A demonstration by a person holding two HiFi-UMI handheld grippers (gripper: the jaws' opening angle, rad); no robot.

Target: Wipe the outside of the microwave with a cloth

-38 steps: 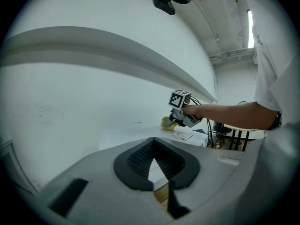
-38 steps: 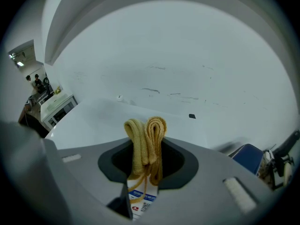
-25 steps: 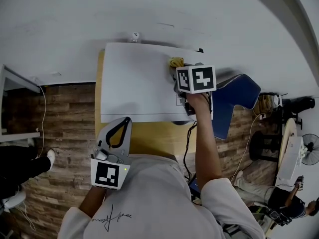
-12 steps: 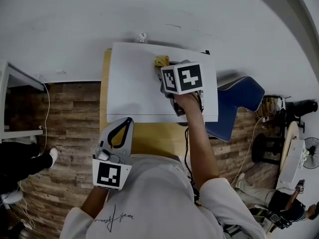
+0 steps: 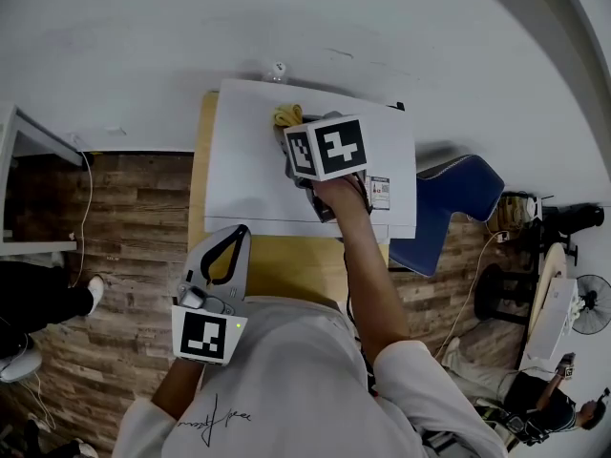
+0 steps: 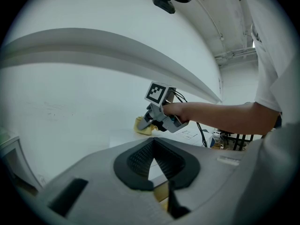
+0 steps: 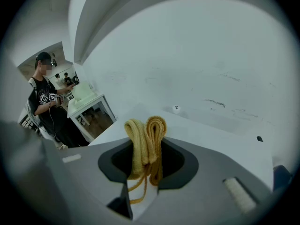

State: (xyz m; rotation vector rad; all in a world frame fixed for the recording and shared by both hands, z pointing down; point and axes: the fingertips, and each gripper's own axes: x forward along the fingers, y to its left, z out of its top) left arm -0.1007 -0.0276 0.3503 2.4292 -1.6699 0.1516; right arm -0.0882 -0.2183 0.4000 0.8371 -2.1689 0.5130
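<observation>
Head view looks steeply down on a white wall (image 5: 191,36) meeting a wood-plank floor (image 5: 124,218). Against the wall stands a pale wooden tabletop (image 5: 286,267), and on it sits a white microwave (image 5: 253,175) whose flat top fills most of that surface. A small label (image 5: 379,192) is stuck near the front right corner of the top. To the right of the microwave is a blue chair (image 5: 458,194), and further right a fan (image 5: 592,303) stands on the floor.

At the bottom of the view is the person's white shirt (image 5: 286,380). Their right arm reaches forward over the microwave, and the right gripper (image 7: 149,158) is above the back part of its top. Its fingers are clamped on a folded yellow cloth (image 7: 146,132), which sticks out past the fingertips in two loops. Seen from the left gripper view, the cloth appears to touch the top of the microwave near its back edge, close to the wall.

The left gripper (image 5: 241,229) is held low and close to the person's body, over the front edge of the tabletop and well apart from the cloth. Its fingers are together, with nothing between them.

A small white round object (image 5: 278,68) sits at the foot of the wall just behind the microwave. In the right gripper view, another person (image 7: 44,102) stands far off beside a white cabinet (image 7: 86,100).
</observation>
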